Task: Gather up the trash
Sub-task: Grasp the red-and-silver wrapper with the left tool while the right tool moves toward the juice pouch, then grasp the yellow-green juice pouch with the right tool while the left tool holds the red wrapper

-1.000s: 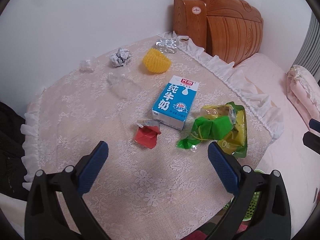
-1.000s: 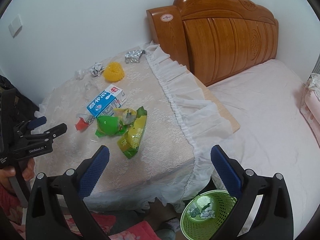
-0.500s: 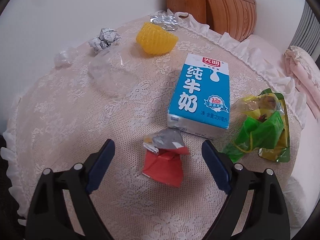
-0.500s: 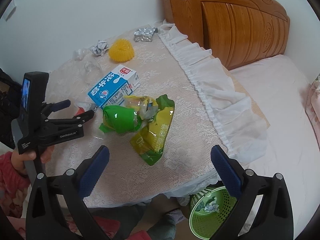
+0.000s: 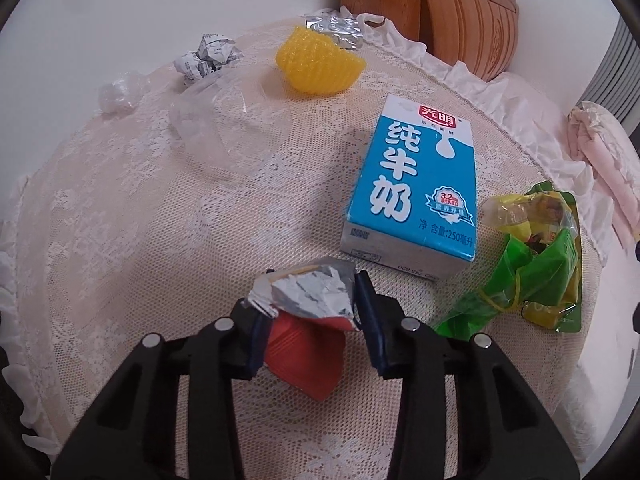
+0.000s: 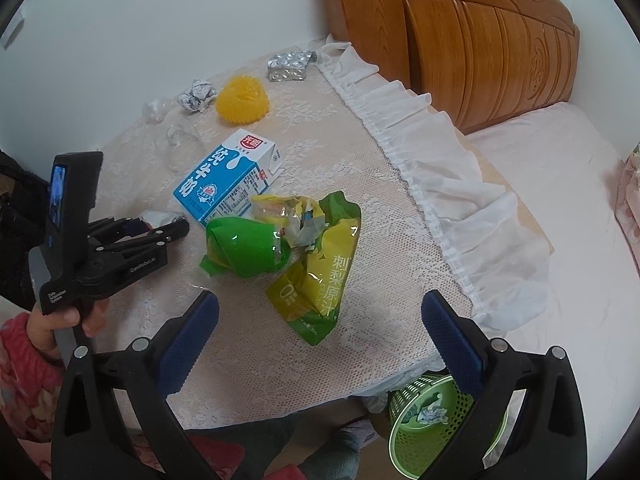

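My left gripper (image 5: 312, 316) clamps the red-and-silver crumpled wrapper (image 5: 308, 320) beside the blue milk carton (image 5: 416, 192); my right gripper (image 6: 316, 344) waits open, ready for more.

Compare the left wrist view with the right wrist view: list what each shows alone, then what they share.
Only the left wrist view: the left tongs closed on the red wrapper, seen close up.
Only the right wrist view: the open right tongs, the green basket on the floor below the table edge, and the hand holding the left tool.
Both: milk carton, yellow net, paper ball, foil pack, green pouch, headboard.
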Demonstrator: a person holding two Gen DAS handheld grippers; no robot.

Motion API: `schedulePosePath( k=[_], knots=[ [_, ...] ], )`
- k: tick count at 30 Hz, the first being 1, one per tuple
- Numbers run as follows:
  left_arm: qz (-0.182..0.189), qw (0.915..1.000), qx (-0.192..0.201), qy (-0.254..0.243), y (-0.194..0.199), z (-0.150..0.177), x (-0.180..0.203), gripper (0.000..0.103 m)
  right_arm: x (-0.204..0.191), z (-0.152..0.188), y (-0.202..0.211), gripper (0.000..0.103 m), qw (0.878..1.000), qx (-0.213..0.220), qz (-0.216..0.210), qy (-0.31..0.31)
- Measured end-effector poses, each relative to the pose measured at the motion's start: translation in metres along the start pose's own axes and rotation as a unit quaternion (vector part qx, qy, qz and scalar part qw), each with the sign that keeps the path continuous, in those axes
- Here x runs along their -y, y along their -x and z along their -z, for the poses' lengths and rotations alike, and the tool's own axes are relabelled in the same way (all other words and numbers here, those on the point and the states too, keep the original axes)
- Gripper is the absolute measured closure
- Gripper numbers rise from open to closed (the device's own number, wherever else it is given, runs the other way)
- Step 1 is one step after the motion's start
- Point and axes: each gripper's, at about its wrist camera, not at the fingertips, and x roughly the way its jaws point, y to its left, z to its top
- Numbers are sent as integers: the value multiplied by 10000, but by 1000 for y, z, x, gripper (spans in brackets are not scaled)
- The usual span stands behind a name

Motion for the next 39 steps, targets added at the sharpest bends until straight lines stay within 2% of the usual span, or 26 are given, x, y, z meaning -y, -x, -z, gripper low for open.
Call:
schedulePosePath(
  k=[5, 8, 10, 12, 14, 17, 20, 25, 27, 31, 32, 33, 35, 39],
  knots=[
    [26, 9999, 114, 59, 17, 6, -5, 65, 14, -1, -13, 2, 9999, -114, -88, -25],
    [46, 9998, 149, 81, 27, 11, -8, 65, 33, -5, -32, 2, 9991, -269, -103, -320],
    [57, 9998, 142, 89, 33, 15, -10, 65, 42, -7, -44, 8, 9980, -374, -142, -487],
    [70, 9999, 117, 87, 37, 19, -11, 65, 47, -10, -57, 17, 9967, -533, -210, -569],
    [84, 9999, 110, 92, 40, 23, -11, 65, 46, -13, -63, 18, 9961, -512, -354, -617],
    [138, 9999, 75, 70, 42, 26, -9, 65, 39, -20, -68, 19, 9968, -475, -318, -551],
    [157, 9998, 90, 16, 43, 26, -6, 65, 29, -24, -69, 24, 9966, -538, -466, -412],
    [227, 9997, 111, 37, 45, 24, -4, 65, 14, -24, -74, 26, 9973, -597, -408, -117],
    [227, 9997, 104, 20, 45, 24, -2, 65, 13, -24, -81, 38, 9965, -688, -448, -148],
    [250, 9996, 102, -7, 47, 25, 3, 65, 13, -26, -86, 53, 9960, -683, -509, -265],
    [250, 9996, 106, -29, 48, 25, 5, 65, 13, -27, -86, 62, 9955, -694, -585, -290],
    [241, 9996, 115, -50, 49, 25, 6, 65, 14, -27, -86, 66, 9949, -694, -653, -325],
    [231, 9996, 140, -86, 52, 25, 9, 65, 15, -28, -83, 70, 9954, -659, -621, -323],
    [246, 9993, 188, -204, 61, 24, 22, 65, 25, -25, -66, 71, 9971, -499, -451, -358]
  ],
)
